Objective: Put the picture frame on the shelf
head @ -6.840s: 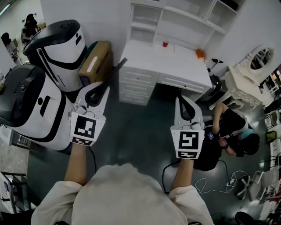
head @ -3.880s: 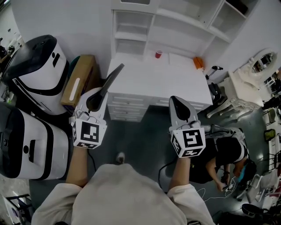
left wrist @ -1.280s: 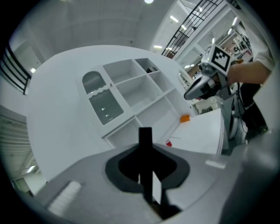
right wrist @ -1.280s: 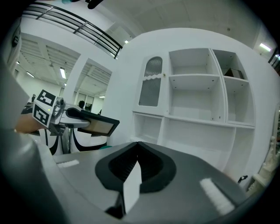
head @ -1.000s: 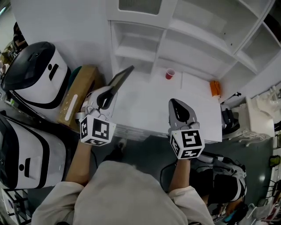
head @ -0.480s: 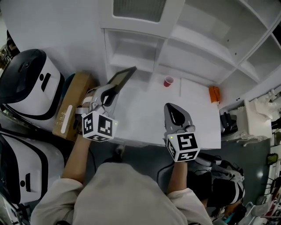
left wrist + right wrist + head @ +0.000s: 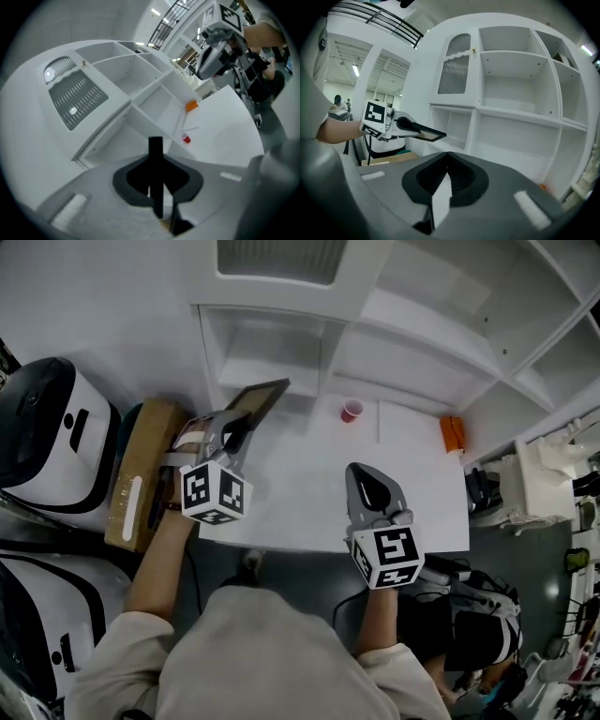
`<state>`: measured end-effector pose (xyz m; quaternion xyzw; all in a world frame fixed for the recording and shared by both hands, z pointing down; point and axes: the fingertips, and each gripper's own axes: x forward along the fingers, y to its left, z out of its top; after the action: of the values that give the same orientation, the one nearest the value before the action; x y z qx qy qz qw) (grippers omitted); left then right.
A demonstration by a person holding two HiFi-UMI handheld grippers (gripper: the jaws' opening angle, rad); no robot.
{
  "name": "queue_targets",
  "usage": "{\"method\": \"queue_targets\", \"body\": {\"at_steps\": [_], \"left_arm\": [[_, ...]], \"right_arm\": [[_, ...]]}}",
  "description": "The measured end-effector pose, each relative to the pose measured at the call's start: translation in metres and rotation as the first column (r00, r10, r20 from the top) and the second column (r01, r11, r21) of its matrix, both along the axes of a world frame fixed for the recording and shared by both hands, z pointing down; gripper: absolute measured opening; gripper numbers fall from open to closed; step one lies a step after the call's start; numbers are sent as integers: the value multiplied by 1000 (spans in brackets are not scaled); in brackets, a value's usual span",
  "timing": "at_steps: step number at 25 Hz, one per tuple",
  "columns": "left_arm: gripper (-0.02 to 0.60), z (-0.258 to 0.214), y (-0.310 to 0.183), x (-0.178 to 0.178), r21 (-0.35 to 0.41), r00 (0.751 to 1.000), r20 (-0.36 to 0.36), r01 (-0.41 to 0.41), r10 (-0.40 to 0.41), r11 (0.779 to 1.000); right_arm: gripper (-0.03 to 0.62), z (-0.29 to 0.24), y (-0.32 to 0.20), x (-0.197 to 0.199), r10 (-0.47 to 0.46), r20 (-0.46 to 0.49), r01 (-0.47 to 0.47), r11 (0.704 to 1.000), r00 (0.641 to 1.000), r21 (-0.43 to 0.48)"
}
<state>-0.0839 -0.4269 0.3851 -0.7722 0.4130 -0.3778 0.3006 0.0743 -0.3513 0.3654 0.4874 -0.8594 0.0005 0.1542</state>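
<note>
The picture frame (image 7: 259, 400) is a thin dark-edged panel with a light inner face, and my left gripper (image 7: 234, 427) is shut on its near edge. It hangs tilted above the left end of the white desk (image 7: 300, 512), just in front of the lower-left cubby of the white shelf unit (image 7: 261, 351). In the left gripper view the frame (image 7: 155, 161) shows edge-on between the jaws. The right gripper view shows the frame (image 7: 426, 134) held out by the left gripper (image 7: 401, 124). My right gripper (image 7: 367, 486) hovers over the desk's middle, shut and holding nothing.
A red cup (image 7: 352, 410) and an orange object (image 7: 451, 434) stand at the back of the desk. A cardboard box (image 7: 141, 479) and two white-and-black machines (image 7: 42, 418) crowd the left side. A person (image 7: 473, 615) crouches at the right.
The desk and shelf have come closer in the head view. My left gripper has carried the frame forward, up to the lower-left cubby. My right gripper has kept its place over the desk.
</note>
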Motion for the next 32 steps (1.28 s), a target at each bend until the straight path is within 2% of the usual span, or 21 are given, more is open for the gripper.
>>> {"method": "queue_targets", "body": {"at_steps": [14, 24, 32], "left_arm": [[32, 37, -56, 2, -29, 988, 152, -8, 12, 1000], [32, 54, -79, 11, -8, 966, 255, -34, 35, 999], [64, 74, -92, 21, -70, 951, 299, -64, 82, 996]], "right_arm": [[6, 20, -26, 0, 31, 34, -29, 998, 999, -56], [6, 30, -41, 5, 69, 41, -66, 995, 997, -77], [6, 35, -50, 15, 110, 49, -105, 990, 993, -91]]}}
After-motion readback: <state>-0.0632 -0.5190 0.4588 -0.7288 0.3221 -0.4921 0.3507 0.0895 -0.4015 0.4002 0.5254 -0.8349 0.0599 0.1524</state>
